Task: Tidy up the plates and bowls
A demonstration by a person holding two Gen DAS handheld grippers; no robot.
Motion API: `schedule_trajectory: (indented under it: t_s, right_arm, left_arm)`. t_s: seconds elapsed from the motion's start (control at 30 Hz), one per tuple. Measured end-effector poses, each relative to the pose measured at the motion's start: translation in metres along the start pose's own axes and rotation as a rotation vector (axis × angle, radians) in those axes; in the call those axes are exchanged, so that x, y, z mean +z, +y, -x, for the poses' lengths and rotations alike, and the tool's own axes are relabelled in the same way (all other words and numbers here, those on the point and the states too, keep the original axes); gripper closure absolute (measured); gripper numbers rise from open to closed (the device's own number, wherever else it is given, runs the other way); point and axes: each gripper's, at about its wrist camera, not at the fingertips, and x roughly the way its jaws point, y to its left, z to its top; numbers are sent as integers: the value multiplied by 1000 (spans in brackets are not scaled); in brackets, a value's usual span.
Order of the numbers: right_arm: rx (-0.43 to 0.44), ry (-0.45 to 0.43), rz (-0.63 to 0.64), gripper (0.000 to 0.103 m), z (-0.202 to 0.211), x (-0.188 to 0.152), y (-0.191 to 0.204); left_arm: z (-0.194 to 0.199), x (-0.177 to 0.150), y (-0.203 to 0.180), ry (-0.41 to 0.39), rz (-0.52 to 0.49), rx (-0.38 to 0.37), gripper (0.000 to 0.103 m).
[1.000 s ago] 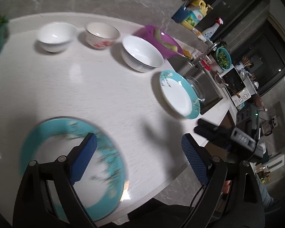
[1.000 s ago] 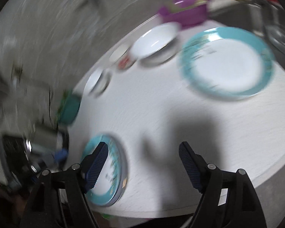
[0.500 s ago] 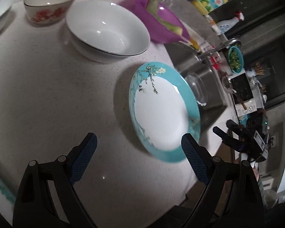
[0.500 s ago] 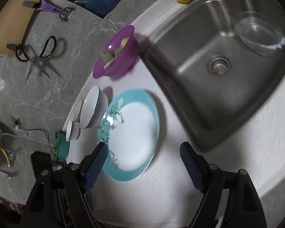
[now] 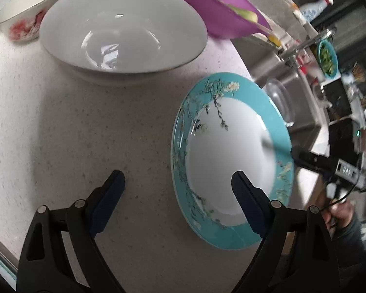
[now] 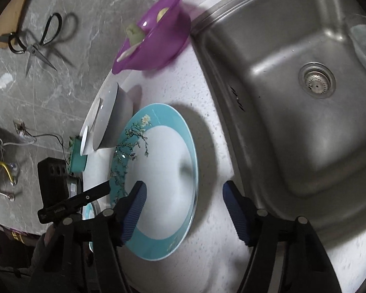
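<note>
The teal-rimmed plate (image 5: 231, 161) is the landmark, lying flat on the white counter (image 5: 73, 134) just beside the steel sink (image 6: 292, 97).

Nearest, both grippers flank it from opposite edges. The left gripper (image 5: 178, 183) has its jaws spread and closing, 1 finger over the plate's well and the other over bare counter, so the near rim sits between them but no pad presses on it. The right gripper (image 6: 183, 195) is likewise spread and closing, 1 finger above the plate and 1 on the sink side of the rim, not yet pinching.

Beyond the plate sits the large white bowl (image 5: 122, 29), close to its far rim; past that, the purple bowl (image 5: 217, 17) and the small floral bowl (image 5: 29, 14).

The step looks like a 2-handed lift of this plate. To do it well, each lower finger should slide under the raised rim before the pads meet, both sides should clamp together, and the plate should rise level, clear of the white bowl.
</note>
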Motion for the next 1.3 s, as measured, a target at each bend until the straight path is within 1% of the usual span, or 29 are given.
schedule_trajectory:
  t_s: [0.03,0.07,0.1,0.13,0.3,0.37,0.43,0.47,0.5,0.53,0.6,0.63,0.9,1.1,1.3]
  right_arm:
    - [1,8,0,46,-2,2,-2]
    - [2,13,0,48,-3,4,-3]
    - [3,16,1,51,-4,5,-3]
    - [2,20,4,54,-5,7,-3]
    - [-17,49,22,60,-9,12,-1]
    - [-30,66,34,66,-12,11,1]
    - [-52,80,40,79,-14,11,1]
    - [-60,84,39,82,-15,11,1]
    - [-72,87,39,87,-15,11,2]
    - [-91,92,43,91,-16,10,3]
    - [-112,105,61,93,-17,10,7]
    - [-136,111,83,93,-18,10,10]
    - [-272,108,164,90,-22,7,30]
    - [-287,96,173,89,-17,9,35]
    - [-287,87,176,89,-10,12,47]
  left_arm:
    - [-3,3,-4,0,-13,10,29]
    - [-7,6,-7,2,-26,18,34]
    - [-9,8,-9,3,-30,24,46]
    - [-11,10,-10,5,-32,31,54]
    - [-9,8,-15,14,-59,56,55]
    - [-8,7,-16,17,-64,55,62]
    - [-7,3,-15,25,-64,55,79]
    - [-7,3,-16,27,-65,58,81]
    - [-9,4,-17,31,-71,60,83]
    - [-10,4,-20,33,-79,70,84]
    - [-10,2,-20,35,-85,79,86]
    - [-9,2,-19,34,-83,82,87]
    - [-7,3,-17,26,-57,103,87]
    - [0,2,-19,15,-55,104,87]
    - [20,-1,-20,-3,-51,101,87]
